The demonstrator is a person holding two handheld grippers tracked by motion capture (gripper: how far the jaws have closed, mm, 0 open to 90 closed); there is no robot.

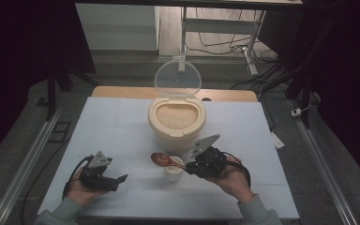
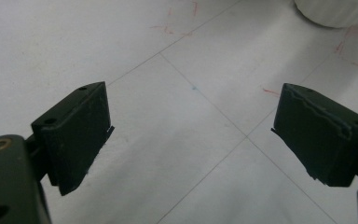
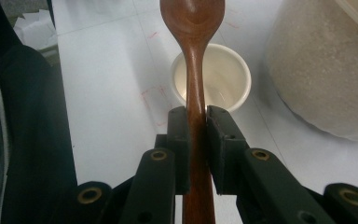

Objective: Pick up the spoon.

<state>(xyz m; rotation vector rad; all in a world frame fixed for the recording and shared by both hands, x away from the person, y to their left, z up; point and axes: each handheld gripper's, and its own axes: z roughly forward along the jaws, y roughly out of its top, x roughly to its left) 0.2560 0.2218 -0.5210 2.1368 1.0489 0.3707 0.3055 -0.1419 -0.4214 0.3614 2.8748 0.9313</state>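
The right gripper (image 1: 187, 165) has its 2 jaws clamped on the handle of a wooden spoon (image 3: 197, 70), which reaches out over a small white cup (image 3: 226, 74) on the table (image 1: 122, 126). In the high view the spoon's bowl hangs just past the cup's left rim and looks empty. Behind the cup stands a cream tub of rice (image 1: 176, 119) with its clear lid (image 1: 177, 78) swung upright. The left gripper (image 1: 120, 180) rests low near the front left of the table, jaws wide apart over bare surface, holding nothing.

The spoon is likely stiff, light and smooth, so a grip well down the handle, as here, should keep it from twisting. The cup looks light and may tip if nudged. Loose rice would spill from a tilted spoon.
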